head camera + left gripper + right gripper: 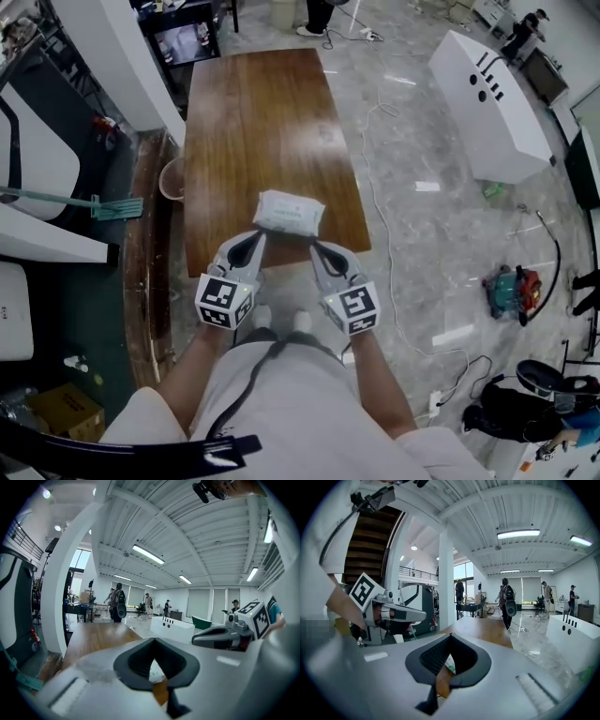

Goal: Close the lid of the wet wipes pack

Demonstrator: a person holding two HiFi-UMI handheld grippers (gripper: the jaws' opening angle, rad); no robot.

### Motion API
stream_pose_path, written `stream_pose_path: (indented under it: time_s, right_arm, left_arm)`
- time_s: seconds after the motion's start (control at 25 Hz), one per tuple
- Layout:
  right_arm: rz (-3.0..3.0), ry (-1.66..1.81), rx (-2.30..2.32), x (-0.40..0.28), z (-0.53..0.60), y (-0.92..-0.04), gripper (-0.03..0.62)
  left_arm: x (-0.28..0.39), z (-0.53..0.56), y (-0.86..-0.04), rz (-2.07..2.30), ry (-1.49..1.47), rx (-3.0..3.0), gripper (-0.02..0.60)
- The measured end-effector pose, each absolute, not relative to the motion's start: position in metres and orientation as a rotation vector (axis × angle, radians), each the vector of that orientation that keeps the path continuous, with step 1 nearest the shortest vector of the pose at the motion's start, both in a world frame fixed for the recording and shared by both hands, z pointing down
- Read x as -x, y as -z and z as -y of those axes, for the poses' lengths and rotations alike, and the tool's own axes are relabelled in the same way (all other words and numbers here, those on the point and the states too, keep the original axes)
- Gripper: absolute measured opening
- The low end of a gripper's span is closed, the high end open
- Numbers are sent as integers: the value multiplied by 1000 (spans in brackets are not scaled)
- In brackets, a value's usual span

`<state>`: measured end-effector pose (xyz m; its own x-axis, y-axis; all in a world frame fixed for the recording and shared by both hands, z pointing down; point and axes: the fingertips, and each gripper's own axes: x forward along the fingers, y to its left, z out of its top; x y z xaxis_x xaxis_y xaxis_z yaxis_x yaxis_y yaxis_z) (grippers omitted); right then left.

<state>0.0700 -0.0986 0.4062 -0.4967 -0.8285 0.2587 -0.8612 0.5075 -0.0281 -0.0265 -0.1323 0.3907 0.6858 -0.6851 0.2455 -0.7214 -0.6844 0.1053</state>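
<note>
The wet wipes pack is a white soft pack lying near the front edge of the brown wooden table. I cannot make out its lid. My left gripper is by the pack's near left corner and my right gripper by its near right corner, both over the table's edge. In the left gripper view the left gripper has its jaws together, with a bit of the pack showing below through the gap. The right gripper is shut too, above the pack.
A long white cabinet lies on the marble floor to the right, with cables and a red and green machine nearer. A bucket and a mop are left of the table. Several people stand far off.
</note>
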Motion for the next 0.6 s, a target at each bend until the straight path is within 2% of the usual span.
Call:
stream_pose_path:
  time_s: [0.6]
  right_arm:
    - [2525, -167, -1583, -92, 78, -377, 8]
  left_arm:
    - [43, 121, -367, 1183, -227, -2729, 3]
